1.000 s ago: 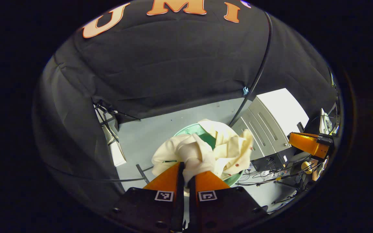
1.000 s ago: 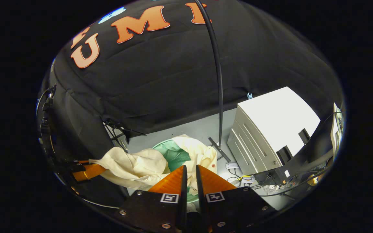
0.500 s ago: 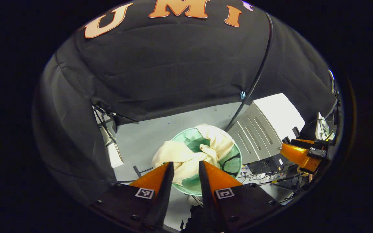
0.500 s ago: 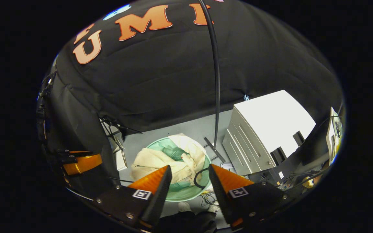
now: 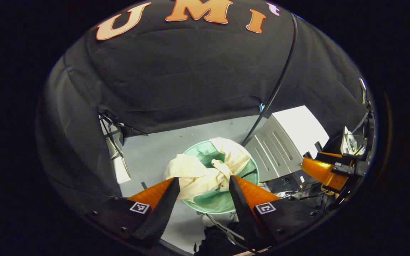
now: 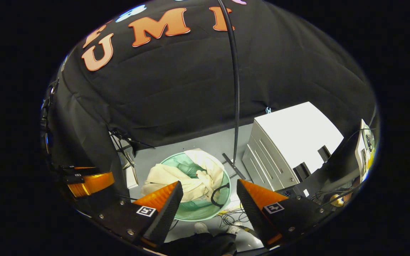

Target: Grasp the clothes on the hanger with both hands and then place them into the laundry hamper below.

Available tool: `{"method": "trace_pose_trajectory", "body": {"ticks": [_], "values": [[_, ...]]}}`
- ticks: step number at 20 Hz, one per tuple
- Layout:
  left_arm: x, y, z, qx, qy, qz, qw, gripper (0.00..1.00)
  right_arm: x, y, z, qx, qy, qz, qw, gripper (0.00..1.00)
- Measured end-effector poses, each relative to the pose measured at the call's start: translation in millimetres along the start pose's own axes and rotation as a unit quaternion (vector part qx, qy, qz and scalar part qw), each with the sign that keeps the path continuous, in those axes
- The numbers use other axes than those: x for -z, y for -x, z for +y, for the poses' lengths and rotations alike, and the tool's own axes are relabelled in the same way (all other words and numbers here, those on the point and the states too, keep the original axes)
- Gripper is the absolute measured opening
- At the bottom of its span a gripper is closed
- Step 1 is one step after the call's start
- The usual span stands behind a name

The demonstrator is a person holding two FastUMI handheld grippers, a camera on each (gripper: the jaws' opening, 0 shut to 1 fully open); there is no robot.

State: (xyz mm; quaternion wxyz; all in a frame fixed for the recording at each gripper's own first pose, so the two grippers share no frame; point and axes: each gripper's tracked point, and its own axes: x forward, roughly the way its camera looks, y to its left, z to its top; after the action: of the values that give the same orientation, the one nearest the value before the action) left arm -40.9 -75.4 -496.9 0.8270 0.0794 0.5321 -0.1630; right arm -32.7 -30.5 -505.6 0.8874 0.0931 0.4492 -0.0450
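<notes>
A black cloth wall (image 5: 190,78) closes the booth at the back and on the left, and a pale grey floor (image 5: 155,153) runs below it. To the right on the floor stands a white cabinet (image 6: 290,142) with grooved fronts, and a thin black pole (image 6: 235,89) rises between it and the hamper, its flat foot resting on the floor. Loose cables (image 6: 233,217) lie on the floor near the cabinet's base.

The laundry hamper (image 5: 222,202) is a round, pale green tub standing on the floor, seen from above. The clothes (image 5: 201,174), a cream garment with small red buttons, lie crumpled inside it, with cloth draped over the rim on the far side and on the left. In the right gripper view the same hamper (image 6: 198,213) holds the garment (image 6: 183,177), and a black loop rests against the inner wall on its right.

The left gripper (image 5: 203,186) hangs above the hamper with its fingers spread wide and nothing between them; it touches no cloth. The right gripper (image 6: 210,190) is likewise spread wide over the hamper and holds nothing. Each gripper carries a small square black-and-white marker on either finger base. The right gripper also shows at the right edge of the left gripper view, and the left gripper at the left edge of the right gripper view. No brand or label can be read on the cabinet or the hamper.
</notes>
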Motion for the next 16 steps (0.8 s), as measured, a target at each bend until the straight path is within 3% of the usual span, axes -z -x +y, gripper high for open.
{"method": "trace_pose_trajectory", "body": {"ticks": [2,8,16], "values": [[-5,6,5,-0.005,-0.003,-0.009,1.000,0.96,-5,4,1,0.004,0.008,-0.008,1.000,0.94],[-31,33,9,-0.008,0.017,-0.047,0.999,0.97,-29,27,8,0.004,0.025,-0.034,0.999,0.94],[-96,91,11,-0.018,0.006,-0.141,0.990,0.97,-96,84,16,0.018,0.064,-0.110,0.992,0.94]]}}
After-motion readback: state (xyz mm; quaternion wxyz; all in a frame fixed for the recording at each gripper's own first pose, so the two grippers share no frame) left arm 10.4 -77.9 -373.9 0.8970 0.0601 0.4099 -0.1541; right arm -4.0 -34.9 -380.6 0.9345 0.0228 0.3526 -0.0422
